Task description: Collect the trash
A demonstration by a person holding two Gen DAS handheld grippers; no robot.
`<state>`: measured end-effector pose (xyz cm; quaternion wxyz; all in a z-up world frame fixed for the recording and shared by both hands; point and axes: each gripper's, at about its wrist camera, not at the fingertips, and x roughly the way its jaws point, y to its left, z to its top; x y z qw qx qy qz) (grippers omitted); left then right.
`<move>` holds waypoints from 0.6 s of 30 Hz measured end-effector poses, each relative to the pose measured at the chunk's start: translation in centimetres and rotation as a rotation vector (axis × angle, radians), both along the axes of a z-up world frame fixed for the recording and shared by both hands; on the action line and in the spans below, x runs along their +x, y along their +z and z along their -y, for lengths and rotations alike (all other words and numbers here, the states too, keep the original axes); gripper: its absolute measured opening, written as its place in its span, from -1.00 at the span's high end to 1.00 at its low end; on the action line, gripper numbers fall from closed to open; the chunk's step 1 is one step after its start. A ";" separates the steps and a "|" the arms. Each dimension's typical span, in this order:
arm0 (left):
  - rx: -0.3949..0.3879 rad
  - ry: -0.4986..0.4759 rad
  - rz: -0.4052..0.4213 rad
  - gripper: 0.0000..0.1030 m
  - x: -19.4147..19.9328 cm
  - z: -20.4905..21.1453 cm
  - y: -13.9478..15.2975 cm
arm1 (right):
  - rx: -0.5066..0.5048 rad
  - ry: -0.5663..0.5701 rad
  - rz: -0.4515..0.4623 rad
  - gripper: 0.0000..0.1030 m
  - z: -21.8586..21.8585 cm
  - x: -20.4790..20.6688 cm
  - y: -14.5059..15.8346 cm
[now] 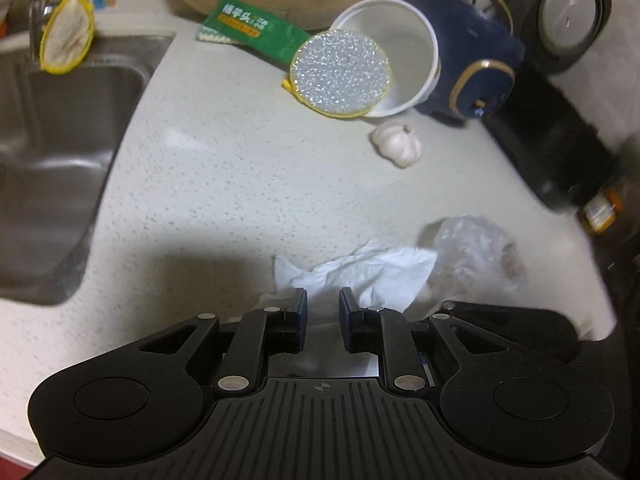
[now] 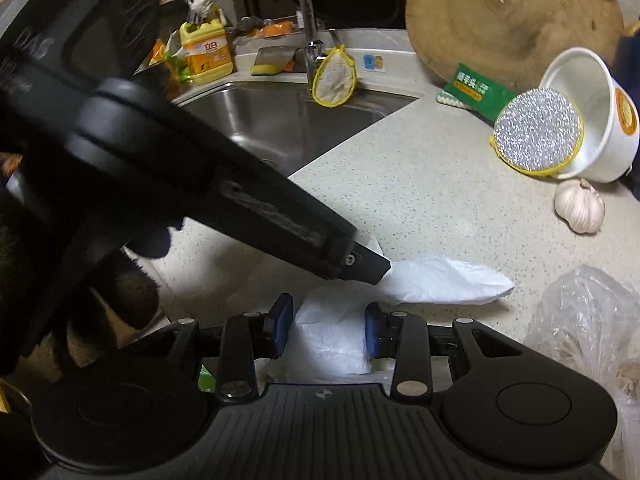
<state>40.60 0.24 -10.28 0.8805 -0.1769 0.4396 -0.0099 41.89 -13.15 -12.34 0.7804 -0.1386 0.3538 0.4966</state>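
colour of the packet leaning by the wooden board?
Green packet with white lettering and an orange strip; clearest in the left wrist view.

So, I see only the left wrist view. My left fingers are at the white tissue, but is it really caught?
Observer: In the right wrist view the tissue comes straight out of the left gripper, so it looks pinched.
Operator: And the right gripper?
Observer: Tissue fills the gap between its fingers too; whether they press, I cannot tell.
Operator: Anything behind the sink?
Observer: A yellow detergent bottle stands there.
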 end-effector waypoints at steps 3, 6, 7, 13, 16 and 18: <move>0.129 -0.017 -0.016 0.60 0.0 0.5 0.0 | -0.027 0.013 0.021 0.13 0.2 -0.2 0.3; 0.229 -0.028 -0.030 0.61 -0.3 0.6 -0.3 | -0.058 -0.028 0.096 -0.31 1.1 -0.2 1.0; 0.224 -0.027 -0.025 0.61 -0.5 0.4 -0.4 | -0.063 -0.041 0.115 -0.31 1.7 -0.1 1.4; 0.035 0.049 0.076 0.61 -1.5 -1.7 1.0 | -0.044 -0.175 0.210 -0.52 6.1 1.2 4.1; -0.071 0.083 0.109 0.61 -1.4 -2.5 1.4 | -0.027 -0.261 0.232 -0.55 8.2 2.0 4.8; -0.074 0.074 0.108 0.61 -1.1 -2.3 1.4 | -0.026 -0.315 0.236 -0.58 9.2 2.7 4.8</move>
